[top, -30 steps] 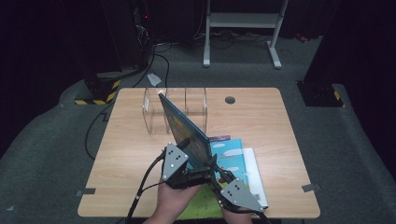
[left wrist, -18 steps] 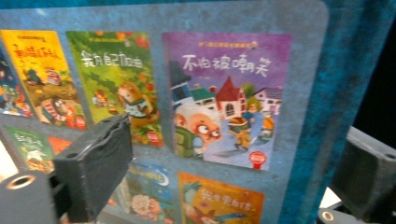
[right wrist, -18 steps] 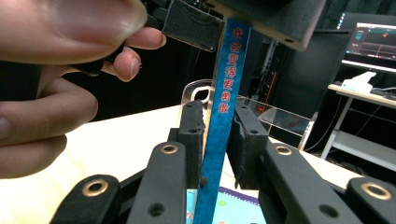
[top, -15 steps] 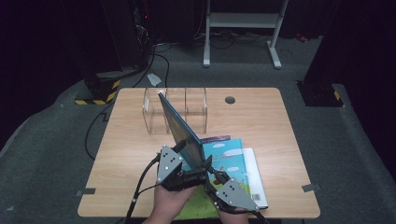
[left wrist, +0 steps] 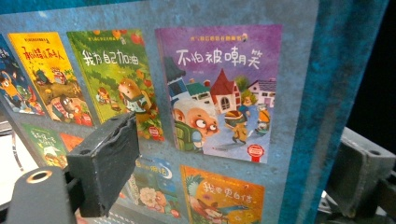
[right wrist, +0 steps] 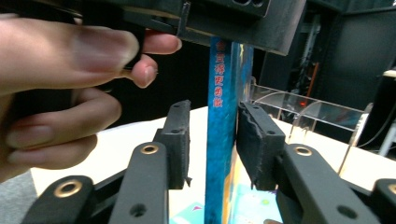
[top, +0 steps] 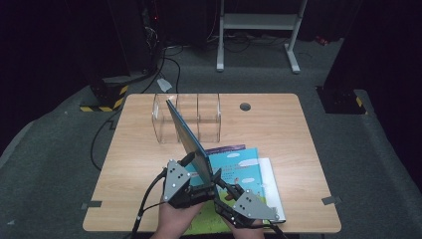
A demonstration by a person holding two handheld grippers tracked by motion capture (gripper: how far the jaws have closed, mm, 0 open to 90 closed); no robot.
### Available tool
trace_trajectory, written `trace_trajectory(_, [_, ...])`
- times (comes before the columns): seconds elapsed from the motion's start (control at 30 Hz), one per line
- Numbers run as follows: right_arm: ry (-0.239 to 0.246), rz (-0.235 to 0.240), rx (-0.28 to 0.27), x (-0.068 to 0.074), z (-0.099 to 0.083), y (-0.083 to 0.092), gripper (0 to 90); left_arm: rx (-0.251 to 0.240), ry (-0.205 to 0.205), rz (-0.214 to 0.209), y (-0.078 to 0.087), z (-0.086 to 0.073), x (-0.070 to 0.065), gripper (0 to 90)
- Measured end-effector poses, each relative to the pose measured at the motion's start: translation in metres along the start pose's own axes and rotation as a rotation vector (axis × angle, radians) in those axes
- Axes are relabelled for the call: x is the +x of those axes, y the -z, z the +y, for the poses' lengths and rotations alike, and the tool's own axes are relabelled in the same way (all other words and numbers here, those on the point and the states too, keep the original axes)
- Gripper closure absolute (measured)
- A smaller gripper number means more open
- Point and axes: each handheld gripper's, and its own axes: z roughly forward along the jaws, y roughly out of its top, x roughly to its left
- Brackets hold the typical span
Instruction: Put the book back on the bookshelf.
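Note:
A thin blue picture book [top: 185,133] stands tilted on its lower edge over the table's front half. My left gripper [top: 203,175] straddles its lower part. In the left gripper view one pad [left wrist: 105,163] lies against the back cover [left wrist: 219,93], which is printed with small cover pictures, and the other jaw is behind the book's edge. Those jaws have just been closing a little. My right gripper [top: 220,188] is at the book's near edge. Its jaws have just been opening: the spine [right wrist: 219,107] stands between them, with a gap beside the left pad [right wrist: 180,140].
A clear acrylic rack [top: 209,119] with upright dividers stands at the back of the wooden table [top: 283,129]. A teal book [top: 244,169] lies flat on a small pile under the standing book. A hand [right wrist: 60,60] holds the left gripper close in front of the right one.
The right gripper's jaws have spread apart from the book's spine. The left hand has shifted slightly left and nearer. The book keeps its tilt.

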Motion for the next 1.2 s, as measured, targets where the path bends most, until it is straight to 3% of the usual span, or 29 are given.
trace_trajectory(0.07, [-0.03,0.023,0.017,0.0,-0.001,0.004,59.2,0.001,0.003,-0.001,0.001,0.0,0.0,13.8])
trace_trajectory(0.23, [-0.034,0.05,0.018,0.0,-0.006,0.026,60.0,-0.004,0.001,0.001,0.003,-0.001,0.001,14.5])
trace_trajectory(0.43, [-0.031,0.038,0.039,-0.01,-0.016,0.043,60.3,-0.003,-0.008,0.007,0.004,-0.003,0.001,14.7])
trace_trajectory(0.47, [-0.04,0.004,0.03,-0.019,-0.017,0.049,60.8,-0.002,-0.008,0.007,0.005,-0.003,0.001,14.8])
trace_trajectory(0.53, [-0.048,-0.02,0.033,-0.025,-0.017,0.052,61.2,-0.002,-0.007,0.004,0.006,-0.002,0.001,14.8])
trace_trajectory(0.67, [-0.026,-0.144,0.077,-0.054,-0.02,0.06,62.0,0.0,-0.024,0.01,0.007,-0.003,0.001,14.9])
trace_trajectory(0.87, [-0.092,-0.283,0.095,-0.087,-0.037,0.074,63.4,0.002,-0.029,0.011,0.011,-0.004,0.004,15.0])
trace_trajectory(1.03, [-0.113,-0.333,0.112,-0.098,-0.044,0.079,63.7,0.013,-0.031,0.01,0.016,-0.004,0.01,15.3])
trace_trajectory(1.2, [-0.102,-0.364,0.126,-0.102,-0.048,0.081,64.1,0.017,-0.034,0.015,0.023,-0.006,0.014,15.6])
